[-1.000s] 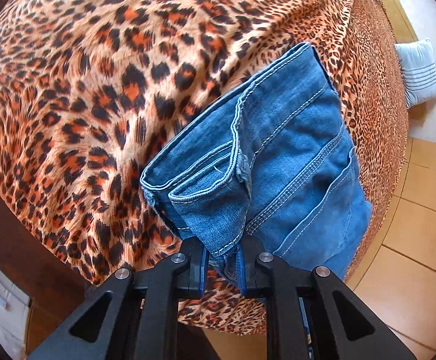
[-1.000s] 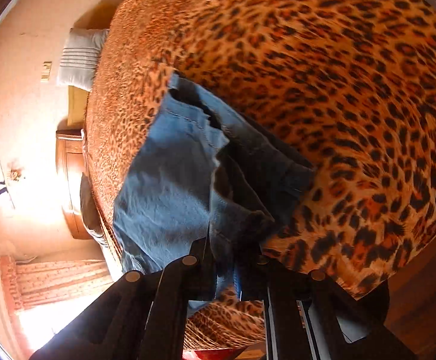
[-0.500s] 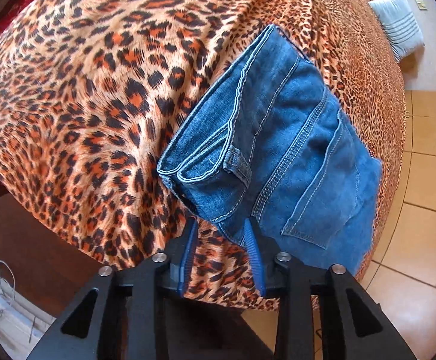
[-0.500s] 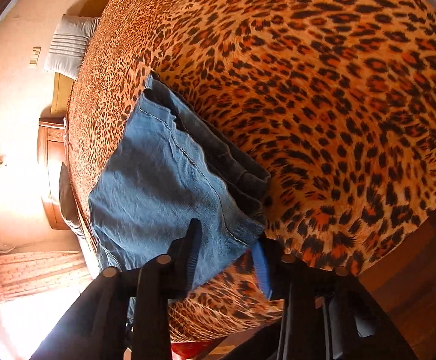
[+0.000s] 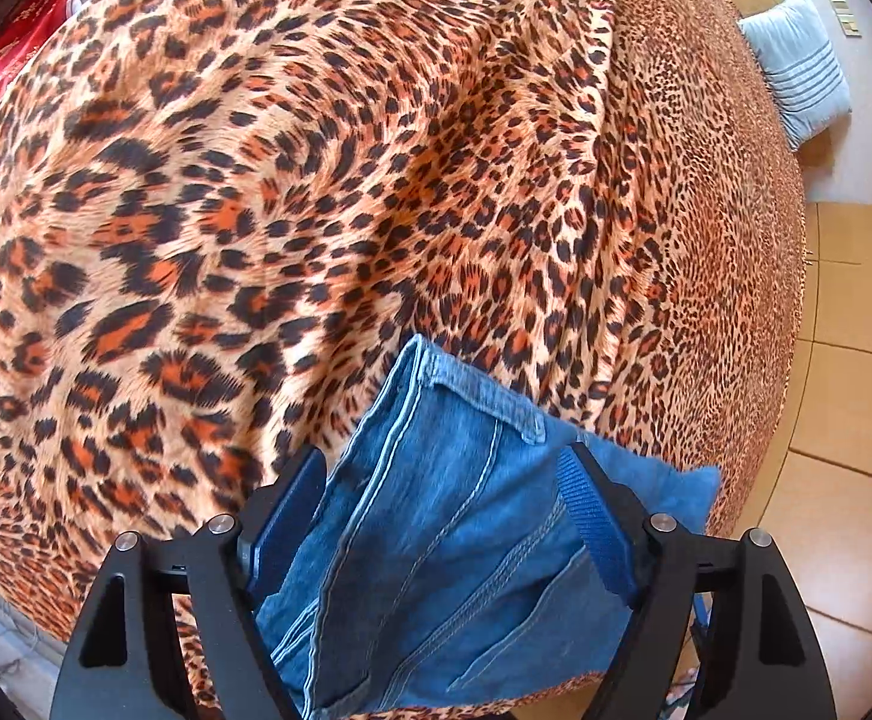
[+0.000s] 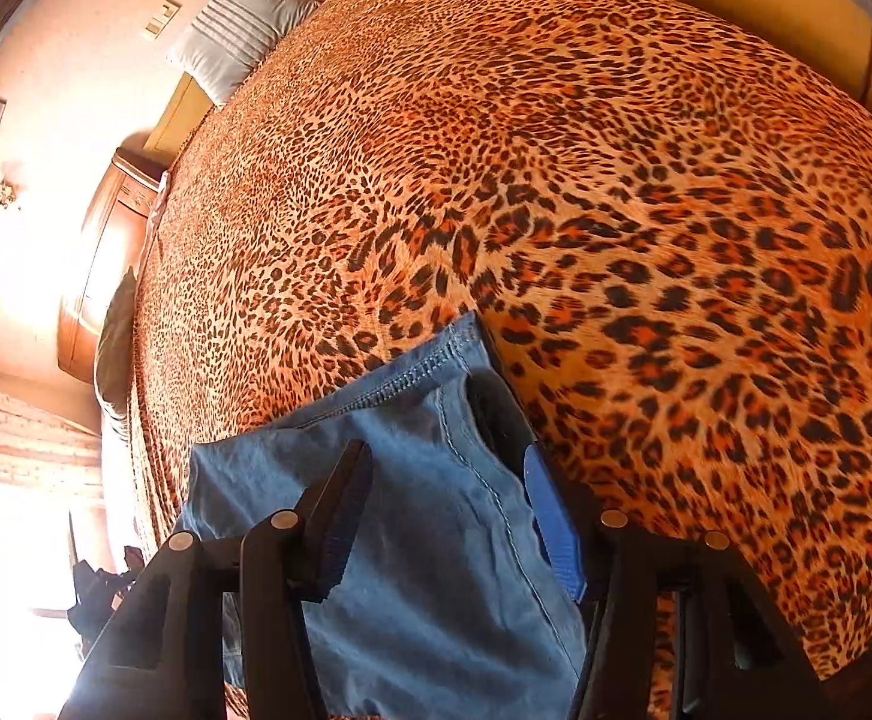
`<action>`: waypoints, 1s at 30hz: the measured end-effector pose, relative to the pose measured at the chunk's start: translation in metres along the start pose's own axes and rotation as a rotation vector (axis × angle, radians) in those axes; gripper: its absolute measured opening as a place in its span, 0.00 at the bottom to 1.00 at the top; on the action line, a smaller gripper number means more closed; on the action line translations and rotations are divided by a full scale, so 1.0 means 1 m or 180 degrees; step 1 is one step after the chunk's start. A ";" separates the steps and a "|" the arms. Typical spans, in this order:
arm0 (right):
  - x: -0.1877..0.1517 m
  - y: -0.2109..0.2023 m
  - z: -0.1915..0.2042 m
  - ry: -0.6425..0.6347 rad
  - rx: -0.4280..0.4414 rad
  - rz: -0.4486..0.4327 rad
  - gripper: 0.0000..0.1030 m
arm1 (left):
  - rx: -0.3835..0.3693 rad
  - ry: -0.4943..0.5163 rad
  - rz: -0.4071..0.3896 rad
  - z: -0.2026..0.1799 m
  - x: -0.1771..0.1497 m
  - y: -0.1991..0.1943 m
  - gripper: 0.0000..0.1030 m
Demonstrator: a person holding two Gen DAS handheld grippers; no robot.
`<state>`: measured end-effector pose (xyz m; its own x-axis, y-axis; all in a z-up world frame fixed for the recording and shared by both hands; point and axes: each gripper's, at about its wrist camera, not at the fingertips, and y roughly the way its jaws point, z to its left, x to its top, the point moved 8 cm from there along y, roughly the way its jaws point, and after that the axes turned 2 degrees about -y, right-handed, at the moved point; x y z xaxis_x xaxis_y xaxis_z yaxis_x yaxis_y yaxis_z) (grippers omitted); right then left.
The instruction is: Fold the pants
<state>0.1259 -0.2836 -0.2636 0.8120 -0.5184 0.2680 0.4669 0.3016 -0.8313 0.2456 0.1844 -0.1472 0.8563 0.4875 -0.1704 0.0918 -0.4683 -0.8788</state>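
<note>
Denim pants (image 5: 436, 546), earlier pinched, now lie between both spread claws.

Folded blue denim pants (image 5: 448, 546), bed edge

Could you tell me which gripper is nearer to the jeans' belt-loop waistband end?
Left. The left gripper straddles the jeans at the waistband; the right gripper is at the plain folded end.

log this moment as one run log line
task: fold pants | left hand-held gripper: open | right hand-held gripper: open | jeans: folded on bedspread
</note>
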 end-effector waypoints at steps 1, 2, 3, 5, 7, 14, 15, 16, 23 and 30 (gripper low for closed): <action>0.004 0.007 0.001 -0.0028 -0.0110 0.0016 0.53 | 0.0003 -0.0038 0.0009 -0.002 0.004 0.005 0.77; 0.005 0.013 0.002 -0.0030 -0.0100 0.0043 0.55 | -0.0029 -0.0071 0.0032 -0.002 0.012 0.010 0.77; 0.007 0.017 0.006 -0.0020 -0.0014 0.0085 0.55 | -0.0063 -0.0090 0.0073 -0.001 0.014 0.012 0.78; 0.008 0.024 0.009 -0.0078 0.0021 0.0116 0.54 | -0.0054 -0.0082 0.0077 -0.005 0.018 0.013 0.85; 0.011 0.035 0.008 -0.0145 -0.0006 0.0199 0.54 | -0.0035 0.0020 0.0120 -0.011 0.019 0.017 0.88; 0.017 0.038 0.029 -0.0700 -0.0321 0.0218 0.02 | 0.0182 0.0235 0.0031 -0.032 0.024 0.057 0.27; 0.022 0.027 0.031 -0.0673 -0.0270 0.0041 0.01 | 0.0253 0.0287 -0.0061 -0.030 0.023 0.052 0.25; 0.027 0.018 0.026 -0.0563 -0.0236 -0.0104 0.01 | 0.0361 0.0346 -0.0124 -0.025 0.021 0.045 0.22; 0.029 0.033 -0.007 -0.0169 -0.0402 -0.0106 0.02 | 0.0400 0.0069 -0.0242 -0.005 0.035 0.044 0.16; 0.038 0.032 -0.012 -0.0294 -0.0818 -0.0037 0.19 | 0.0397 0.0142 -0.0174 -0.007 0.033 0.036 0.17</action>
<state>0.1675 -0.3037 -0.2854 0.8412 -0.4419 0.3117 0.3818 0.0770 -0.9210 0.2804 0.1784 -0.1816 0.8738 0.4752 -0.1033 0.0774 -0.3455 -0.9352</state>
